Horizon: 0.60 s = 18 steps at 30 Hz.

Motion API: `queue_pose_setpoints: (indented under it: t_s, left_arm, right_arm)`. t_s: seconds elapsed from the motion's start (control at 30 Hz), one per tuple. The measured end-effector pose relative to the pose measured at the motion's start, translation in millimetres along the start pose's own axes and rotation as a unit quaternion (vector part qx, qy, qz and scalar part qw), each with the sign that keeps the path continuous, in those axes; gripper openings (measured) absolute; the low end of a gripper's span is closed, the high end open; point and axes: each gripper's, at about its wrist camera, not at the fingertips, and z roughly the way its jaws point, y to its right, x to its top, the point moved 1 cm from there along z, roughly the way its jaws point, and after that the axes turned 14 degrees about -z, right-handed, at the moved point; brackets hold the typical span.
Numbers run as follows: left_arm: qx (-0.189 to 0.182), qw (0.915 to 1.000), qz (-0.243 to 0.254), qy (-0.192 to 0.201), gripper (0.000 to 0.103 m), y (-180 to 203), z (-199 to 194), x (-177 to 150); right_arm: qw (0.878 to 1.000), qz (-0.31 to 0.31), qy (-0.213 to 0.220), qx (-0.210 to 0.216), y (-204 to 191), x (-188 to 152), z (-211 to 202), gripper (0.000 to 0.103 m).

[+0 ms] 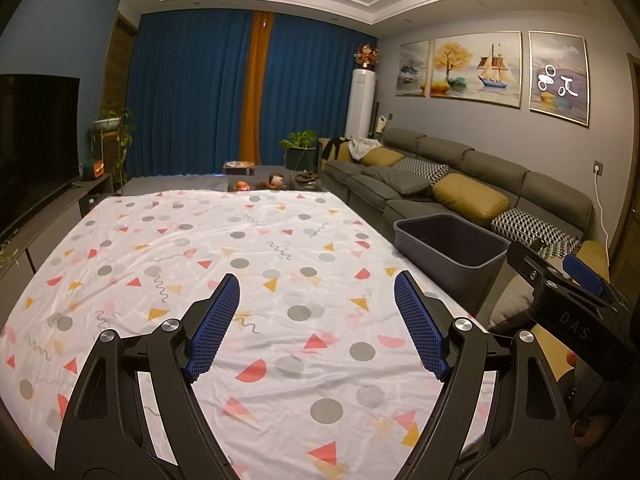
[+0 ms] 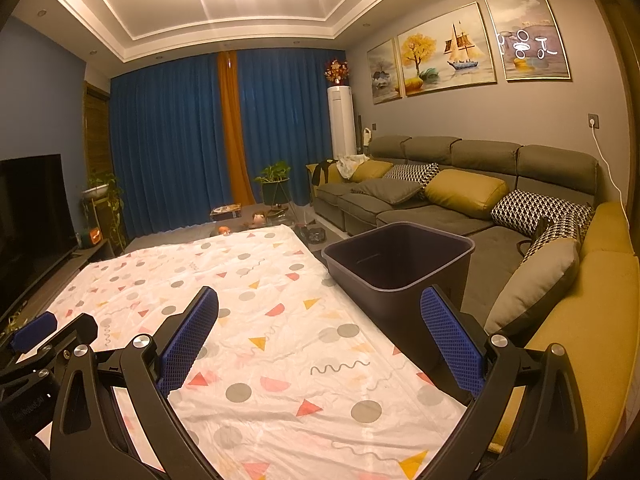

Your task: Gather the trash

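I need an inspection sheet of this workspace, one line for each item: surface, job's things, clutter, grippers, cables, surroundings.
Surface: patterned sheet spread flat, wrinkled; no trash seen on it.
Job's things: dark bin at the sheet's right edge, beside the sofa; looks empty as far as its inside shows.
Clutter: small items on a low table beyond the sheet; clothes on the sofa's far end.
Grippers: left gripper open, nothing between the fingers; right gripper open, nothing between the fingers.
Cables: white cable hanging from a wall socket behind the sofa.
Surroundings: blue curtains, television, potted plants, three paintings.
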Motion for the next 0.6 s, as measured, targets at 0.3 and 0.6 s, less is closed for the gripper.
queue_pose_setpoints:
  t_s: [0.3, 0.6]
  left_arm:
    - [0.009, 0.9999, 0.010, 0.008, 0.087, 0.5, -2.4, 1.4]
    - [0.023, 0.9995, 0.010, 0.017, 0.096, -3.3, -4.1, 4.5]
  right_arm:
    - [1.000, 0.000, 0.003, 0.001, 0.0, 1.7, -0.6, 0.097]
    - [1.000, 0.002, 0.003, 0.001, -0.6, 4.9, 0.5, 0.097]
